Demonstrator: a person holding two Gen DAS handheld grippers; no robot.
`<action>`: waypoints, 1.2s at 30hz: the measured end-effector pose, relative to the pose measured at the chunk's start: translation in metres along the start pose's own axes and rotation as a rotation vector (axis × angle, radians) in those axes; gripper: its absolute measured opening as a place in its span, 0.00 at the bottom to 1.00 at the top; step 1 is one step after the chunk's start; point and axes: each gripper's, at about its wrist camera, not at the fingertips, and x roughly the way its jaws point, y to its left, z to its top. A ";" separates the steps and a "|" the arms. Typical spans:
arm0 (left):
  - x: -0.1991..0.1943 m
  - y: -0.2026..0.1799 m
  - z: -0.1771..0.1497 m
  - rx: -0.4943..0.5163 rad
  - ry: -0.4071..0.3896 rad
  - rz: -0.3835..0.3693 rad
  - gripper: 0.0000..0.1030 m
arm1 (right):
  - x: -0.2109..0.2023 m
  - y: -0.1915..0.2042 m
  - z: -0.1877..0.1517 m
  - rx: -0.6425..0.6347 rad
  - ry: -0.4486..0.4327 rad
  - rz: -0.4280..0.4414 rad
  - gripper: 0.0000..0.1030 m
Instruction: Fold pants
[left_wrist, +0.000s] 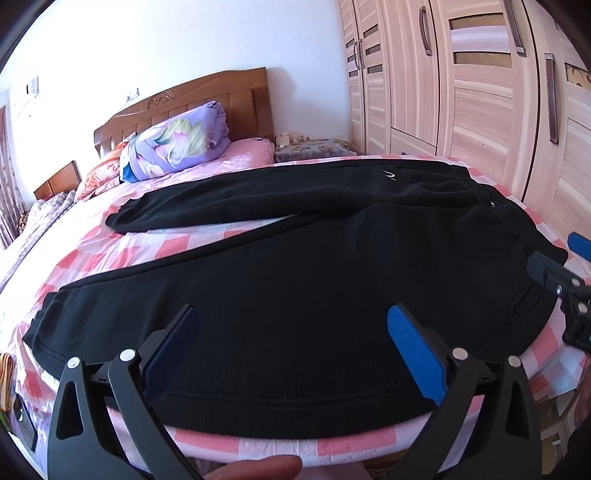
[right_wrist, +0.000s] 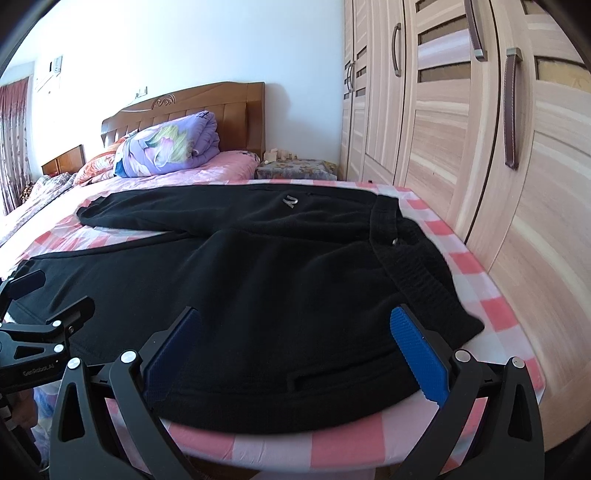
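Black sweatpants (left_wrist: 295, 266) lie spread flat on a pink checked bed sheet (left_wrist: 122, 251), legs apart toward the left, waistband (right_wrist: 413, 266) at the right. My left gripper (left_wrist: 291, 321) is open and empty, its blue pads hovering over the near leg by the bed's front edge. My right gripper (right_wrist: 295, 325) is open and empty over the near hip, close to the waistband corner. The right gripper also shows at the right edge of the left wrist view (left_wrist: 565, 273); the left gripper shows at the left edge of the right wrist view (right_wrist: 44, 314).
A folded purple floral quilt (left_wrist: 177, 144) and pillows sit by the wooden headboard (left_wrist: 207, 99). A wooden wardrobe (right_wrist: 480, 129) stands close along the right side of the bed. A small covered nightstand (right_wrist: 295, 168) is in the far corner.
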 end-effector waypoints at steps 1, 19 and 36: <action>0.003 0.000 0.005 0.000 0.000 0.001 0.99 | 0.003 -0.001 0.005 -0.007 -0.008 -0.006 0.96; 0.134 0.043 0.106 -0.070 0.153 -0.033 0.98 | 0.250 -0.012 0.184 -0.319 0.184 0.279 0.96; 0.296 0.092 0.208 -0.354 0.452 -0.407 0.98 | 0.429 -0.021 0.215 -0.419 0.481 0.666 0.25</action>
